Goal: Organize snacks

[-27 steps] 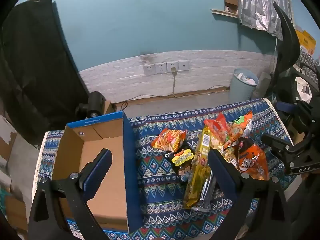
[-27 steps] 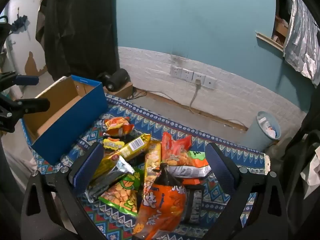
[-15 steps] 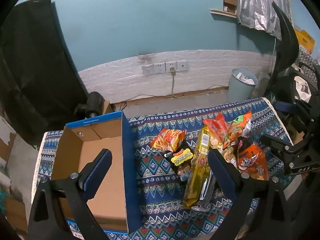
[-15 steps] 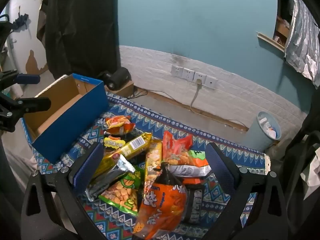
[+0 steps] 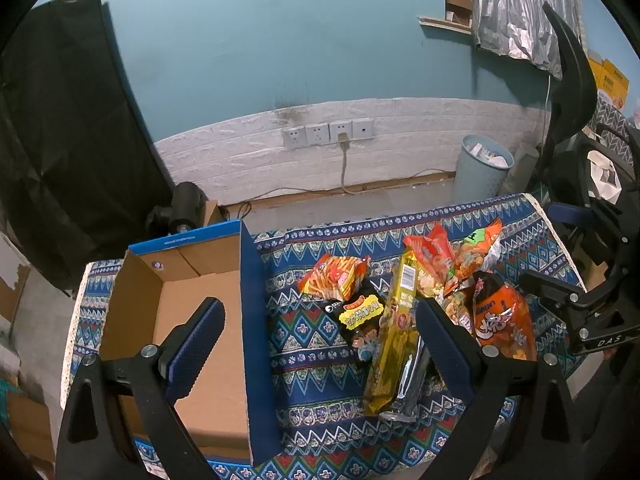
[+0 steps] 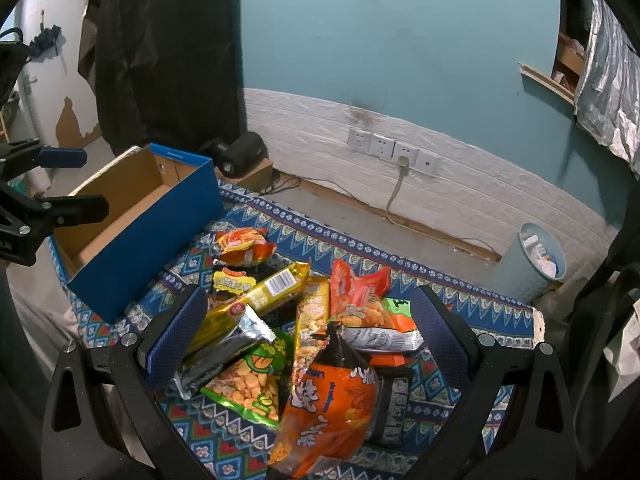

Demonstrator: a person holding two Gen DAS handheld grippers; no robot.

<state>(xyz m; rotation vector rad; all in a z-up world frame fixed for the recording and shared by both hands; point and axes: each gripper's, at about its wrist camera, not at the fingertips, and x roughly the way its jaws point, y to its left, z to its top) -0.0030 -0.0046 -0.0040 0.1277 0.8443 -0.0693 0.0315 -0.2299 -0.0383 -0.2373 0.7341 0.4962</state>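
Both our grippers tilt downward, jaws spread wide, holding nothing: left gripper (image 5: pixel 320 336) above the box (image 5: pixel 200 320) edge, right gripper (image 6: pixel 304 332) above the snack pile (image 6: pixel 304 344).

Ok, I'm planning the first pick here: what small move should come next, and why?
Probably lower the right gripper onto the big orange bag and close on it. Both grippers are open and empty, the blue box has nothing in it, and that bag lies on top of the snack pile, nearest the right gripper.
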